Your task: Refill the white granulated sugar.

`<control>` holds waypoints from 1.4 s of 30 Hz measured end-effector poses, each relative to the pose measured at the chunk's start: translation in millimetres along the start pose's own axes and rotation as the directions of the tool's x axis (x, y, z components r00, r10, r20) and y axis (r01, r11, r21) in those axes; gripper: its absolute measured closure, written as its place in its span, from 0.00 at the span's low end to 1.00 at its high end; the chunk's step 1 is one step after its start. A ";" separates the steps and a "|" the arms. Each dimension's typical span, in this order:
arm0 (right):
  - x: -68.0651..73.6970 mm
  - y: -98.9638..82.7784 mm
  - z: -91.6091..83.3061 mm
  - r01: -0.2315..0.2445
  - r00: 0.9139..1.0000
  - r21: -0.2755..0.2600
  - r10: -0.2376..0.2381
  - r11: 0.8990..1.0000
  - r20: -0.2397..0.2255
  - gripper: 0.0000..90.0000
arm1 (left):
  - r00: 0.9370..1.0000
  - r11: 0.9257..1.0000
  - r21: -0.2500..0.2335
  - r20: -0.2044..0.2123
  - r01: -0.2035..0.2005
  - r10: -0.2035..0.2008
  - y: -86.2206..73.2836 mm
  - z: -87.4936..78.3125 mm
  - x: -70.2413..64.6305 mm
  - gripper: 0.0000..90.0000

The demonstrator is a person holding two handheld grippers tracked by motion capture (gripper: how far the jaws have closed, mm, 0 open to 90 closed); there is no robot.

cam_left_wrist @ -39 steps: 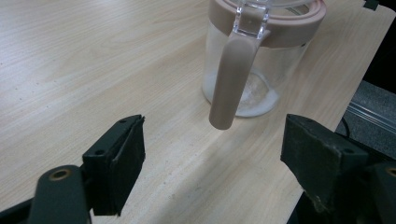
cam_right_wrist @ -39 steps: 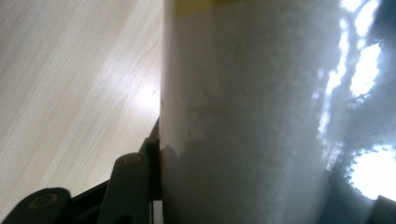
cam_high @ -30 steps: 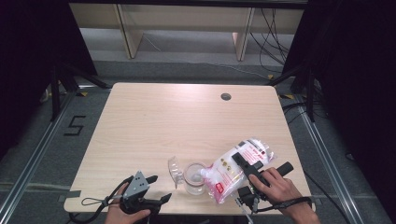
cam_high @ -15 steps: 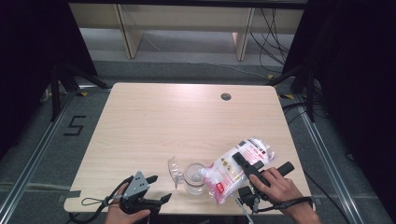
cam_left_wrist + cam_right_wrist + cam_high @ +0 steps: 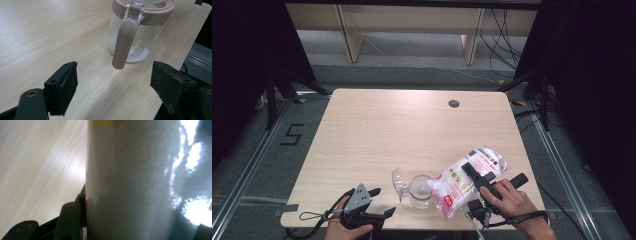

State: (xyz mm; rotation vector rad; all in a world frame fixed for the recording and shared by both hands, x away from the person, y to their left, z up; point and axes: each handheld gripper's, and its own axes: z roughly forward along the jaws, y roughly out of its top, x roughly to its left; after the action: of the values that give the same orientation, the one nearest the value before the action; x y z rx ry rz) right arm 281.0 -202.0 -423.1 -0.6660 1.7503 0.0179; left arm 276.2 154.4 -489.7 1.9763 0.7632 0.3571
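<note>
Pouring is under way: the right hand-held gripper (image 5: pixel 475 176) clamps a crinkly plastic bag of white granules (image 5: pixel 464 181), tipped toward the clear lidded jar (image 5: pixel 420 190) at the tabletop's (image 5: pixel 412 125) six o'clock edge. Left hand-held gripper (image 5: pixel 382 201) idles wide open, empty. Next, I'd judge: tilt steeper, mouth over rim.

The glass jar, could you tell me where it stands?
In the high view the glass jar stands near the table's front edge, between both grippers, under the tilted bag.
</note>
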 end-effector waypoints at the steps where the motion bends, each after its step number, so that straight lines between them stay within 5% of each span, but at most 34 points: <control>1: 0.1 0.1 0.1 0.001 1.000 0.000 -0.001 1.000 0.002 0.60 | 1.000 1.000 -0.001 0.003 0.000 0.000 -0.1 0.1 0.2 0.24; 42: 0.3 2.4 1.2 0.023 1.000 -0.015 -0.023 1.000 0.003 0.61 | 1.000 1.000 0.006 -0.003 0.021 -0.021 -0.4 0.1 -1.2 0.24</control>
State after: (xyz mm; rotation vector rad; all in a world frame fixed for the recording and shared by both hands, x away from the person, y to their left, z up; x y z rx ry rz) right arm 281.0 -199.8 -424.5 -0.6963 1.7415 0.0158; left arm 275.2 153.6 -490.1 1.9724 0.7875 0.3451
